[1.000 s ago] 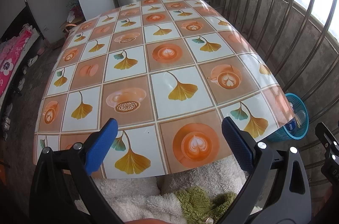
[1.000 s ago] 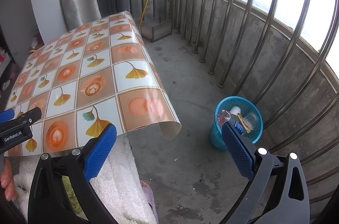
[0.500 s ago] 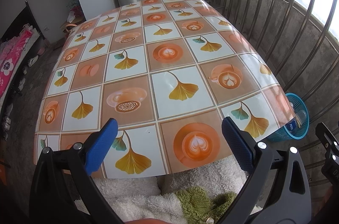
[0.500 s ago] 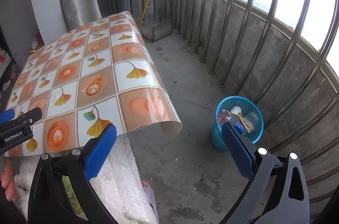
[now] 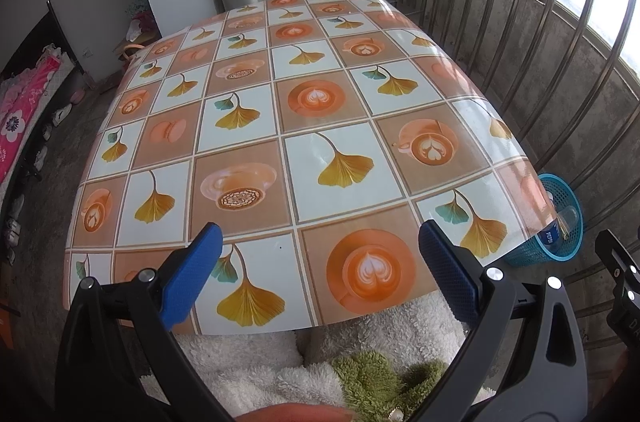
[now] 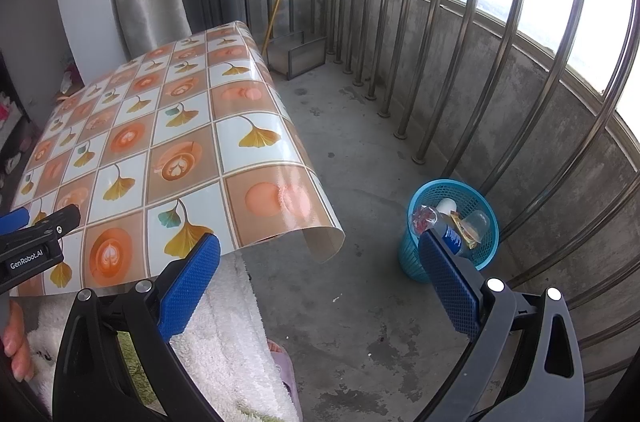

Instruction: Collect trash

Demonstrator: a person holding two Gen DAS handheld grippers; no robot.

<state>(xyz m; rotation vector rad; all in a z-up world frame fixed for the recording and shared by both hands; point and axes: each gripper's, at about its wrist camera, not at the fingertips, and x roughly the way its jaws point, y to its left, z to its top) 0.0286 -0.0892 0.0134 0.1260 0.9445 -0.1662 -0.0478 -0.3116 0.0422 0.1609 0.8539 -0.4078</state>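
Observation:
A blue mesh trash basket (image 6: 476, 246) stands on the concrete floor by the railing, holding a blue-labelled bottle (image 6: 450, 234), a clear cup and wrappers. It also shows in the left wrist view (image 5: 564, 222) past the table's right corner. My left gripper (image 5: 320, 270) is open and empty above the near edge of the table (image 5: 320, 110), whose patterned cloth carries no trash. My right gripper (image 6: 320, 276) is open and empty, over the floor between table and basket.
Metal railing bars (image 6: 500, 62) and a low concrete wall curve along the right. A metal dustpan box (image 6: 298, 56) and broom stand at the far end. The cloth's corner (image 6: 324, 242) curls off the table. A white fluffy garment (image 5: 360, 342) lies below the grippers.

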